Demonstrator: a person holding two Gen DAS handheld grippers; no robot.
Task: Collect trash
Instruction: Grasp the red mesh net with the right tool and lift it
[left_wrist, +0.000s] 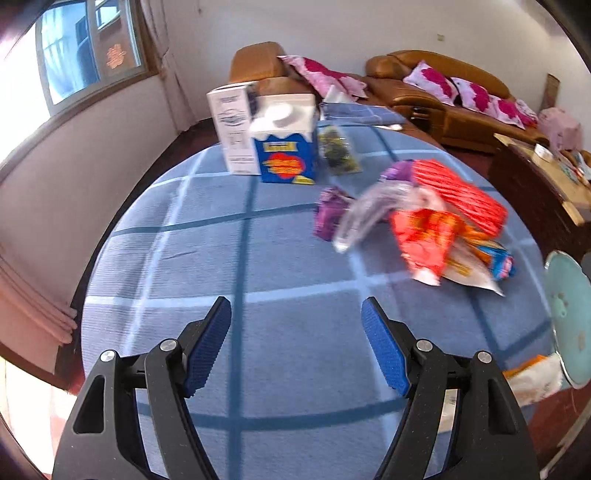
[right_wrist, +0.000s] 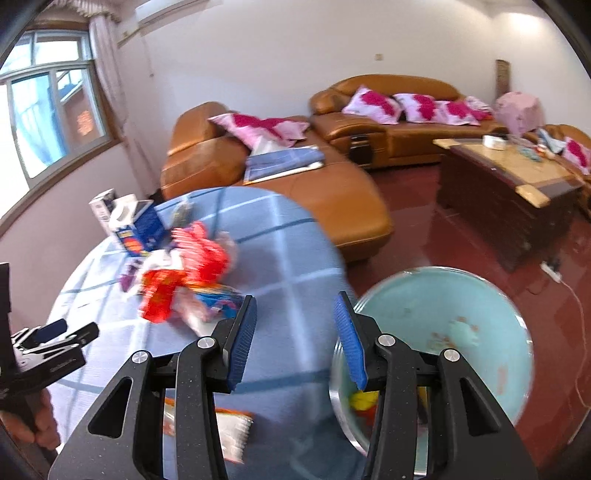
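Looking past the right gripper (right_wrist: 294, 334), the pale turquoise bin (right_wrist: 443, 302) sits just right of its right jaw, off the table's edge, mouth tipped toward the camera; down inside, low behind that jaw, something yellow and red (right_wrist: 364, 402) lies in it, too hidden to name. Both blue pads stand apart with only blue checked tablecloth (right_wrist: 288, 258) between them, nothing gripped. An orange-and-white wrapper (right_wrist: 229, 428) lies on the cloth below the left jaw.

Over in the left wrist view, the left gripper (left_wrist: 296, 341) is spread wide and empty, bare cloth between the pads. The trash pile (left_wrist: 424, 225) lies ahead and right of the jaws, well apart from them: a red ribbed packet, a crumpled red-orange wrapper, clear plastic, a purple scrap, a white-and-blue bag, all blurred. Further ahead, slightly left, a blue carton (left_wrist: 286, 147) stands upright touching a white box (left_wrist: 232, 129), with a small clear packet (left_wrist: 338, 151) just right of the carton. The bin's rim shows at the far right edge (left_wrist: 569, 314)
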